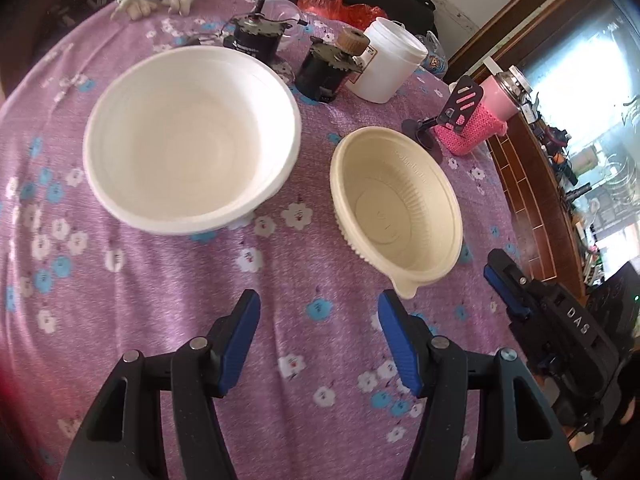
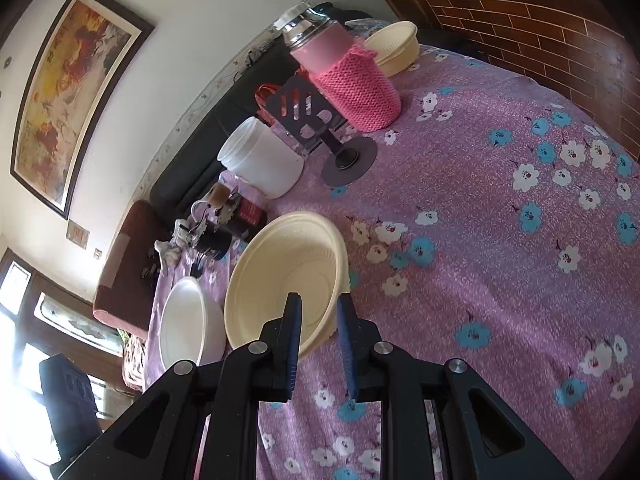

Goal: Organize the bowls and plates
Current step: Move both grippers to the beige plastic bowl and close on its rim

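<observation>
Jaws of my right gripper (image 2: pixel 318 344) stand narrowly apart around the near rim of the cream bowl (image 1: pixel 396 204), seemingly not yet pinching it; my left gripper (image 1: pixel 318 344) hangs wide open and empty above the desk (image 1: pixel 280 300). The white bowl (image 1: pixel 192 136) sits beside. Thin plastic rim could slip or tip if I close off-centre.

a large white bowl (image 1: pixel 192 136) is sitting upright and empty on the purple flowered cloth, its inside faintly ringed. just beside it, not touching, a smaller cream bowl (image 1: pixel 396 208) with a ribbed outer wall and a small rim tab is sitting tilted, its near edge lifting off the cloth. further cream bowls (image 2: pixel 394 46) are sitting nested at the table's far edge, well apart.
</observation>
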Demonstrator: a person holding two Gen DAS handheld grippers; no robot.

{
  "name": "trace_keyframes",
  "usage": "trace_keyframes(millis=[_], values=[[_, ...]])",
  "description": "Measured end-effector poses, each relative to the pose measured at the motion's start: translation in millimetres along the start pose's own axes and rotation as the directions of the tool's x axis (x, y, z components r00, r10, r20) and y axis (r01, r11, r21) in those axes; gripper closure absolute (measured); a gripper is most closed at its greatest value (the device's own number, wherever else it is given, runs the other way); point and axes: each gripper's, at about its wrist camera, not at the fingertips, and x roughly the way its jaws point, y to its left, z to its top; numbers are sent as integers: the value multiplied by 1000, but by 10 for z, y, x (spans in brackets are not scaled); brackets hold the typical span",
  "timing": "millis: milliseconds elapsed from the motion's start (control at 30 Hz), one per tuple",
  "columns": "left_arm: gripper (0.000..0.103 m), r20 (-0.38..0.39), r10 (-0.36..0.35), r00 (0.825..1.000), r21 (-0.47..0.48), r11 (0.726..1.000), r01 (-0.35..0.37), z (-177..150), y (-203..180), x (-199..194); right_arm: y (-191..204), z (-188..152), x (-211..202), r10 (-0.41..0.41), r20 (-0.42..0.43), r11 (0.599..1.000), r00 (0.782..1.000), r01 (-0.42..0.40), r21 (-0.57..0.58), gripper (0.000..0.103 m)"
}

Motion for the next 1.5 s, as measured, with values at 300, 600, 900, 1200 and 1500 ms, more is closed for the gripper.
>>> trace_keyframes(millis=[300, 600, 900, 1200, 1500], values=[[43, 24, -16, 1000, -69, 997, 18, 166, -14, 116, -236, 74, 171, 75, 4, 996, 997, -76, 53, 74], [43, 40, 11, 999, -80, 997, -8, 313, -37, 172, -314, 112, 275, 114, -7, 989, 993, -113, 94, 70], [43, -1, -71, 997, -99, 993, 71, 438, -119, 289, -331, 95, 366, 131, -16, 985, 991, -129, 116, 70], [54, 52, -83, 995, -56, 995, 86, 455, -168, 244, -335, 79, 423, 131, -29, 985, 991, -127, 119, 70], [71, 36, -110, 993, -54, 992, 112, 479, -151, 327, -341, 80, 469, 133, -32, 984, 991, -128, 125, 70]])
